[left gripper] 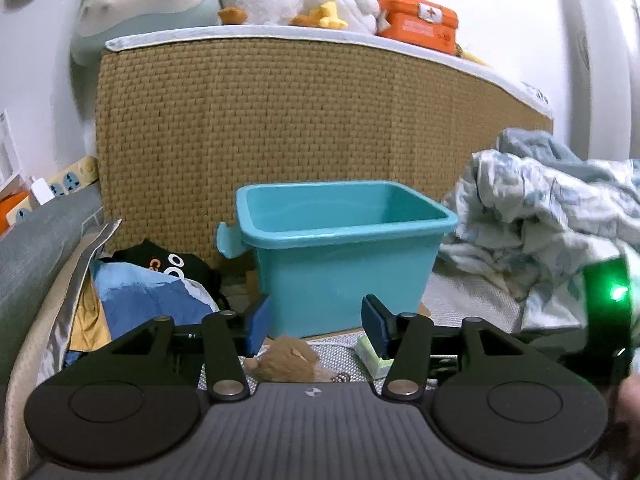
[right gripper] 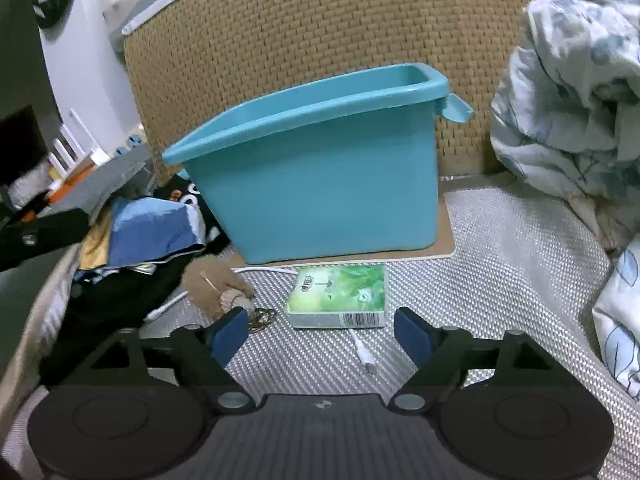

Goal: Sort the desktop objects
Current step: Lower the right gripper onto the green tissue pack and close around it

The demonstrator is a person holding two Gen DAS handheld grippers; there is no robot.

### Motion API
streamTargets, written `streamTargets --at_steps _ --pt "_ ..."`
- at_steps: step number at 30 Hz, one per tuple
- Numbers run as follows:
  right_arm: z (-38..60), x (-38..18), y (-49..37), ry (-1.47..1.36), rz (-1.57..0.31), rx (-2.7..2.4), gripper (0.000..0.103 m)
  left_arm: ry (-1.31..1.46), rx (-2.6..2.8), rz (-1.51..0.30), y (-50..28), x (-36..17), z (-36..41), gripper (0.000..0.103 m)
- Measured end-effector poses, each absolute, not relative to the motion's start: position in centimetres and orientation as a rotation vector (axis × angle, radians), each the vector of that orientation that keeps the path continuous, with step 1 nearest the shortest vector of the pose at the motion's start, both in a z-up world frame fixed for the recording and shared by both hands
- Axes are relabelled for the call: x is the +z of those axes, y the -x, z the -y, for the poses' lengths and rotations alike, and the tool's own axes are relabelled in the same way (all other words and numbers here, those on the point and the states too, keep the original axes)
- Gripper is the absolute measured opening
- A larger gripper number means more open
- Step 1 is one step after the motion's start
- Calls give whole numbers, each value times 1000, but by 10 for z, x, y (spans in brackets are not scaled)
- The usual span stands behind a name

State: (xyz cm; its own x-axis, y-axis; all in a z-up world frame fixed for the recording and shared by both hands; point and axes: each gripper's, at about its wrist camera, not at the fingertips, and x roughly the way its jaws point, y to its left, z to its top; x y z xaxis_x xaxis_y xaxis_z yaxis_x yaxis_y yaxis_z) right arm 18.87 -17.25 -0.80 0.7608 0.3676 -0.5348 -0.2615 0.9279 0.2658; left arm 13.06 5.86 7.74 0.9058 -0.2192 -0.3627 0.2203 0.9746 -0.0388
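Observation:
An empty teal plastic bin (left gripper: 344, 240) (right gripper: 320, 184) stands on a thin board against a woven panel. In front of it on the silver mat lie a green tissue pack (right gripper: 340, 296) (left gripper: 374, 356), a brown plush keychain (right gripper: 212, 284) (left gripper: 284, 358) and a white cable (right gripper: 362, 350). My left gripper (left gripper: 317, 326) hovers low before the bin, its blue pads apart with nothing between them; the plush lies just below. My right gripper (right gripper: 322, 334) stands wide open just short of the tissue pack, holding nothing.
A pile of blue and black bags (right gripper: 152, 224) (left gripper: 152, 288) lies left of the bin. A crumpled printed quilt (right gripper: 568, 92) (left gripper: 540, 216) fills the right. The woven panel (left gripper: 280, 112) rises behind, with plush toys and an orange box (left gripper: 418, 20) on top.

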Motion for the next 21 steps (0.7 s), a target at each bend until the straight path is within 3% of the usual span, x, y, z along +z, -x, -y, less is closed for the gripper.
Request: streamTargets --at_steps 21 --pt "131 -25 -212 -55 -661 244 84 119 -186 -328 -142 70 -62 58"
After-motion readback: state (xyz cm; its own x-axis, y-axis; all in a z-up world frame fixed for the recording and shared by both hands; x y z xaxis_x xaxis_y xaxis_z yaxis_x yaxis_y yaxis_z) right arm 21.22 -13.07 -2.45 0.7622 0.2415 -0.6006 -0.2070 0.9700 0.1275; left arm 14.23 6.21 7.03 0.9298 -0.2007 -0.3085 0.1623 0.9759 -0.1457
